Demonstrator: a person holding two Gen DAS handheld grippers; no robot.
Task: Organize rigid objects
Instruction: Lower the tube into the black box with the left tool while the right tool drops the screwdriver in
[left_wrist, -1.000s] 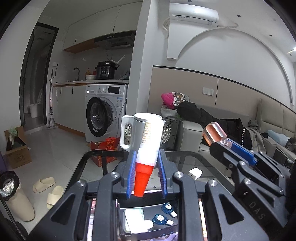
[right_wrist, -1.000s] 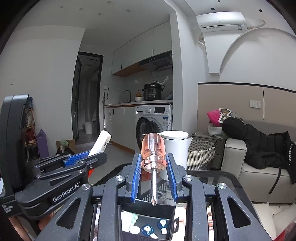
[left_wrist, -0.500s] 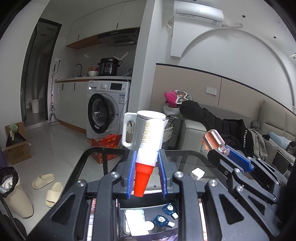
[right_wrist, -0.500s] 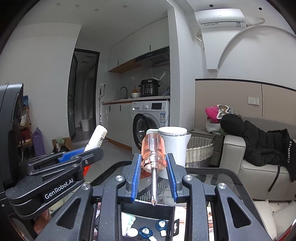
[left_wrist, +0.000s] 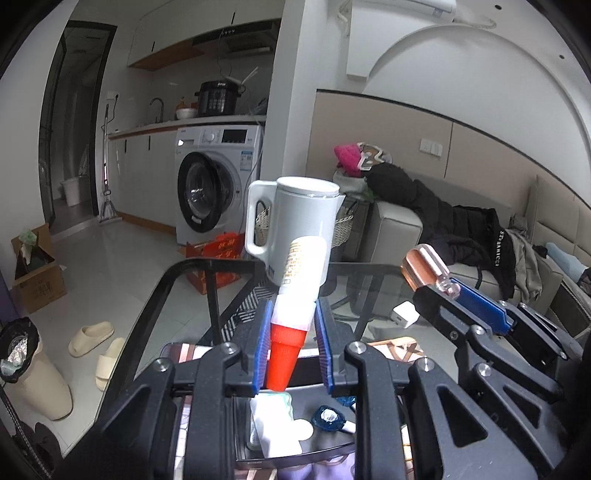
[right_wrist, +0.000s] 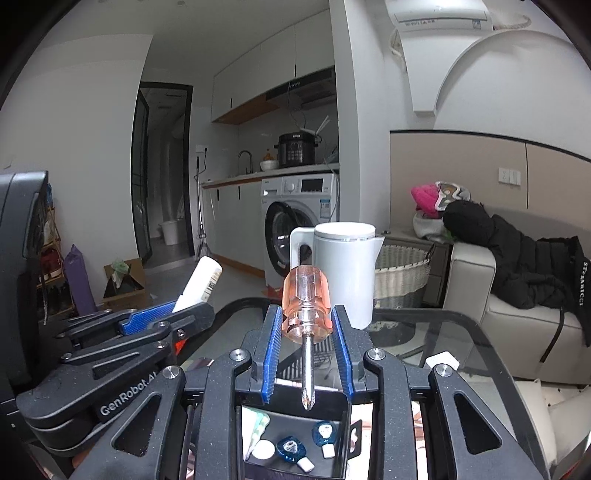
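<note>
Both grippers have come forward and dipped toward the white kettle since a second ago; it now looms larger in both wrist views; grips unchanged.

Left gripper: blue pads clamped on a white tube with a red cap, cap pointing back toward the camera, body tilted up toward the kettle; tube overlaps the kettle's lower body in the left view, contact cannot be told.

Right gripper: pads clamped on the clear orange handle of a Phillips screwdriver; shaft points back and down, tip over a black tray.

Tray lies on the near side of the kettle, beneath both grippers; it holds two small blue bottles and white items.

Kettle stands on a glass-topped table; a white charger lies right of the kettle on the glass.
</note>
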